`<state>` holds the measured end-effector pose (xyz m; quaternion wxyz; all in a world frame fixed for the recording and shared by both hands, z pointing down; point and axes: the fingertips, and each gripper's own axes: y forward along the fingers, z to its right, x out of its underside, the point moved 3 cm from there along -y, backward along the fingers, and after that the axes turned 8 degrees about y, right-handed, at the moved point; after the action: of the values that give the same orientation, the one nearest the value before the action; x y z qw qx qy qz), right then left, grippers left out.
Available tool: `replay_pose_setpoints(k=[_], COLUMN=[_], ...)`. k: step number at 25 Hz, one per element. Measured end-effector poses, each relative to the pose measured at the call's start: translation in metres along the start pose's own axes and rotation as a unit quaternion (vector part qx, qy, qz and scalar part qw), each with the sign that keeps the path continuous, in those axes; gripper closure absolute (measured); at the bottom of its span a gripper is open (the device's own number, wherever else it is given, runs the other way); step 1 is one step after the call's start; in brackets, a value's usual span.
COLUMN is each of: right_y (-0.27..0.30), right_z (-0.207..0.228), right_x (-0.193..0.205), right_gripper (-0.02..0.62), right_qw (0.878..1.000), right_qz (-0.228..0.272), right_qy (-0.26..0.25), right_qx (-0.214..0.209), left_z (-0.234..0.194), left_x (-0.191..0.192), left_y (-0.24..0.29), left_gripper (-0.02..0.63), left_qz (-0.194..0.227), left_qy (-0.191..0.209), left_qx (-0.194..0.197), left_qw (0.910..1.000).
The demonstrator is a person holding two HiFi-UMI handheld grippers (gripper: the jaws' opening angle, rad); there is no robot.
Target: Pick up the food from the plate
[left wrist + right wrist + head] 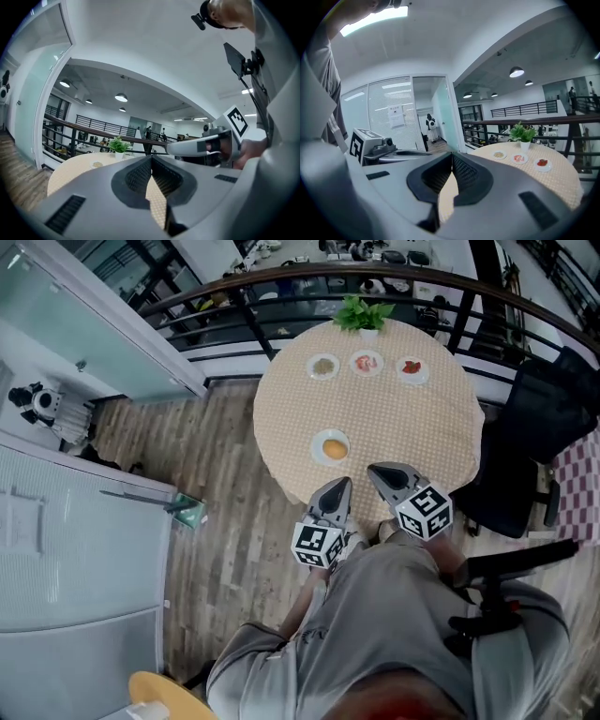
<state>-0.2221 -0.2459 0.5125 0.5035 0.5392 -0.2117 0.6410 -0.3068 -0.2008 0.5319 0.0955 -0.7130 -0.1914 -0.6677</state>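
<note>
A round table [441, 442] in a beige checked cloth carries several small white plates. The nearest plate [331, 447] holds a yellow-orange piece of food [336, 449]. Three more plates stand in a row at the far side: a brownish portion [322, 366], a pink one [366, 363] and a red one [412, 368]. My left gripper [344, 483] hangs at the table's near edge, just short of the near plate, shut and empty. My right gripper [373, 469] is beside it, also shut with nothing in it. Both sets of jaws meet tip to tip in their own views, the left gripper [151, 157] and the right gripper [452, 155].
A potted green plant [364, 314] stands at the table's far edge, with a curved dark railing [281, 287] behind it. A black chair [539, 432] is to the right. A glass partition [84, 324] runs along the left, and a green object [190, 512] lies on the wooden floor.
</note>
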Motion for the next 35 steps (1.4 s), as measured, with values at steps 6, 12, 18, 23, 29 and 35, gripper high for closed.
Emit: replay_pose_setpoints(k=[6,12,18,23,29,35], right_y=[-0.014,-0.008,0.0,0.0,-0.009,-0.03], right_z=[0.033,0.033,0.033,0.038,0.05,0.071], right_x=[-0.009,-0.02,-0.026,-0.02,-0.022,-0.02], right_gripper=[0.58,0.58,0.58,0.58,0.58,0.58], right_qw=[0.999,0.999,0.999,0.999,0.999,0.997], right_qz=[0.024,0.036,0.042,0.033,0.035,0.037], right_qy=[0.024,0.015,0.017,0.018,0.017,0.024], right_qx=[0.028,0.017,0.003,0.006,0.026,0.058], left_z=[-0.009,-0.022,-0.032,-0.036,-0.059,-0.089], left_x=[-0.014,-0.027,-0.027,-0.027,0.003,0.049], left_y=[0.009,0.007,0.012,0.019,0.039,0.077], left_gripper=[0.597,0.597,0.122,0.117,0.118,0.121], left_qz=[-0.005,0.007,-0.006,-0.016,-0.064,-0.145], left_qy=[0.011,0.025,0.034,0.057,0.085,0.167], left_qx=[-0.013,-0.033,-0.091,-0.09,-0.089,-0.072], left_qw=[0.9998,0.9991,0.9953,0.9942,0.9903,0.9726])
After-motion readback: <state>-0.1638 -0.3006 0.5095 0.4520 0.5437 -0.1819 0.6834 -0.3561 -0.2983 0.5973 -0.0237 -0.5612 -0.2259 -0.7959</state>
